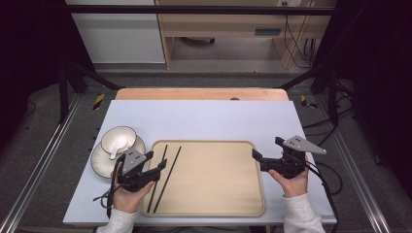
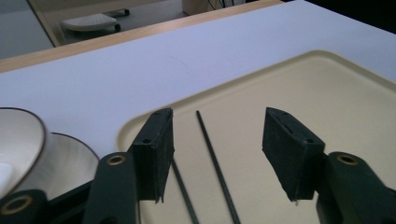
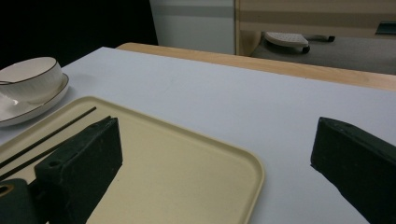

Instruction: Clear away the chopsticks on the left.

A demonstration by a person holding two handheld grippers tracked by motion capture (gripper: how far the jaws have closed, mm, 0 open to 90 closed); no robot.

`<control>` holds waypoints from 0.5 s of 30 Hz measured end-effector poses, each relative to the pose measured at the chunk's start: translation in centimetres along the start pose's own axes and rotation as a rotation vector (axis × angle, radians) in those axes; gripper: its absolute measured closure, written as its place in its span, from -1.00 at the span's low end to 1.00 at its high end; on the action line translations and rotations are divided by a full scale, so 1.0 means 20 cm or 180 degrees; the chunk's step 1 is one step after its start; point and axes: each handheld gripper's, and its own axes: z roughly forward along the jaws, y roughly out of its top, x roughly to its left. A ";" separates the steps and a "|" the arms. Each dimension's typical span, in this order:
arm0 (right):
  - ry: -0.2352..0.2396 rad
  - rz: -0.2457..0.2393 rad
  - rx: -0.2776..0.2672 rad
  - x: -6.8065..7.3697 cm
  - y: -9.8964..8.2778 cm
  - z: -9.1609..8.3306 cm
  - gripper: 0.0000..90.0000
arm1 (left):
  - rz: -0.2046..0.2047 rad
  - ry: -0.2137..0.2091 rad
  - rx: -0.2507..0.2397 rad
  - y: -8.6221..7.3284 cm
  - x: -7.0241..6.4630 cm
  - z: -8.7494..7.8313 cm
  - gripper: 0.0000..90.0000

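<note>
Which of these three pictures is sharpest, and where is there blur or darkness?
High view: sharpest, evenly lit table, both sides falling into black. Left gripper view: chopsticks crisp, the bowl at the edge soft. Right gripper view: near tongs slightly blurred, top-left corner dark, tray without glare.

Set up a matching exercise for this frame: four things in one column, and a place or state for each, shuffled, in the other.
Things:
1. chopsticks
2. bowl
3. left gripper
4. right gripper

Places or states:
A. on the plate, left of the tray
B. open, at the tray's right edge
C. lying on the tray's left part
D. open, above the chopsticks, not touching them

Pairs: 1-C, 2-A, 3-D, 4-B
</note>
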 end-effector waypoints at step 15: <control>-0.0103 0.0061 0.0022 -0.05 -0.02 -0.01 -0.95 | 0.0109 -0.0150 -0.0107 -0.09 0.16 -0.07 -0.47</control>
